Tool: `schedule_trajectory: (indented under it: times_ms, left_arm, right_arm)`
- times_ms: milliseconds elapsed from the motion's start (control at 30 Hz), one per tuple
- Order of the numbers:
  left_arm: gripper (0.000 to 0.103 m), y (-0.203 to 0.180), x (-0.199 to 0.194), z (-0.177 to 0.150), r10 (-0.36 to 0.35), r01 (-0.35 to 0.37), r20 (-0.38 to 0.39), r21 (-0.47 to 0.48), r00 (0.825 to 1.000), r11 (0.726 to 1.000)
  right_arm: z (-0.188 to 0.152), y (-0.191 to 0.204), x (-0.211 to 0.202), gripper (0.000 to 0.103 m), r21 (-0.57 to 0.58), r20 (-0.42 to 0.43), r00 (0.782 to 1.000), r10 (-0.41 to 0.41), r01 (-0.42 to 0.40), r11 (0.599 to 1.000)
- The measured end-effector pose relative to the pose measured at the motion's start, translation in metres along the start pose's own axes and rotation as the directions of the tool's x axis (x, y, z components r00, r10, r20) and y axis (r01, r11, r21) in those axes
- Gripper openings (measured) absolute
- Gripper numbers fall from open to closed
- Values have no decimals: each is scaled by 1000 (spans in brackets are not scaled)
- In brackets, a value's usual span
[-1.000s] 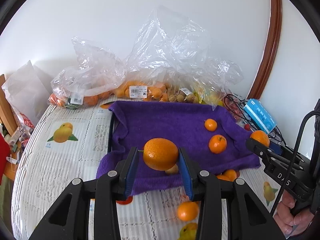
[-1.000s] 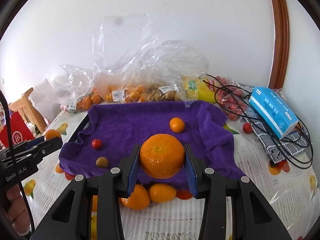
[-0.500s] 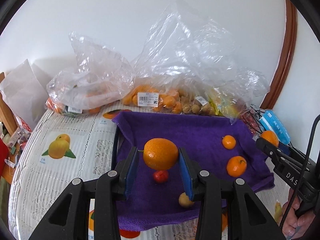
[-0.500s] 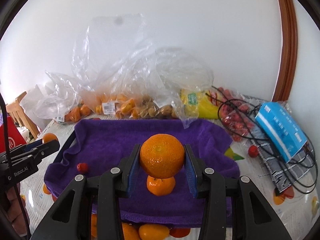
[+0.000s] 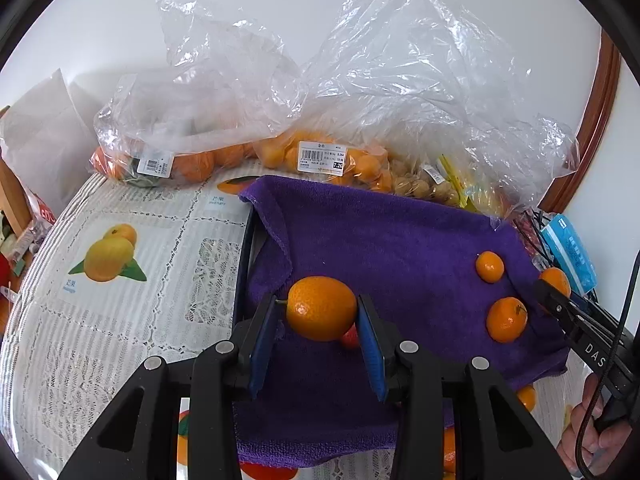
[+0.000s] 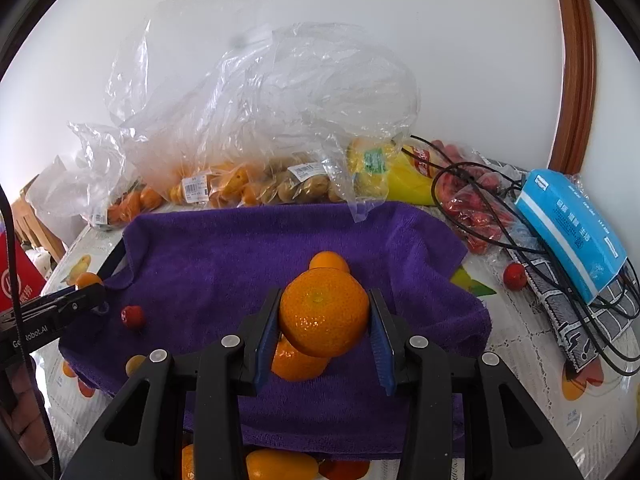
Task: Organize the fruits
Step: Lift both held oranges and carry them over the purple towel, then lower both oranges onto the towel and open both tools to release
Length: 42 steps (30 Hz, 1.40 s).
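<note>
two tongs [image 5: 322, 320] [image 6: 324, 322], two held oranges [image 5: 321, 308] [image 6: 324, 312]

The right gripper [image 6: 323, 330] presses its blue pads on a large mandarin [image 6: 323, 312] above the purple towel [image 6: 224, 256]. Two smaller oranges [image 6: 329, 261] lie on the towel behind and below it. At the left edge the left gripper [image 6: 86, 294] carries a small orange fruit [image 6: 87, 279], near a red cherry tomato [image 6: 132, 317]
</note>
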<state>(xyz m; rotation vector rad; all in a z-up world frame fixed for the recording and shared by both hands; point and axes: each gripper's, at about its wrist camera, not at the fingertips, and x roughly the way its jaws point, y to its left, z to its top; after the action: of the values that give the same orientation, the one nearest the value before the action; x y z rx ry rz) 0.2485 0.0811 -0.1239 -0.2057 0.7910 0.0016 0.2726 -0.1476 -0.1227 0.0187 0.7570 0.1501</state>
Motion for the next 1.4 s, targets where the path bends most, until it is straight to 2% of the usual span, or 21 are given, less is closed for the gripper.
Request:
schedule_trajectory:
  times_ms: [433, 833, 1033, 1167, 1400]
  left_arm:
    - [38, -3, 3, -4, -25, 25, -19, 3, 1000, 1000]
    - [38, -12, 8, -7, -19, 20, -42, 23, 999, 1000]
    - [38, -14, 9, -8, -16, 17, -45, 29, 999, 999]
    - [38, -14, 9, -9, -18, 19, -47, 27, 999, 999]
    - [38, -16, 6, -10, -17, 19, -38, 33, 999, 999]
  right_arm:
    - [-8, 13, 10, 42, -55, -26, 1000, -14, 13, 998]
    - [-7, 9, 13, 42, -64, -32, 999, -32, 30, 998]
    - [-8, 7, 11, 53, -95, -22, 998, -51, 48, 994]
    - [-7, 1, 12, 53, -70, -35, 999, -38, 35, 997]
    - [-9, 7, 12, 55, -94, -25, 999, -47, 45, 995]
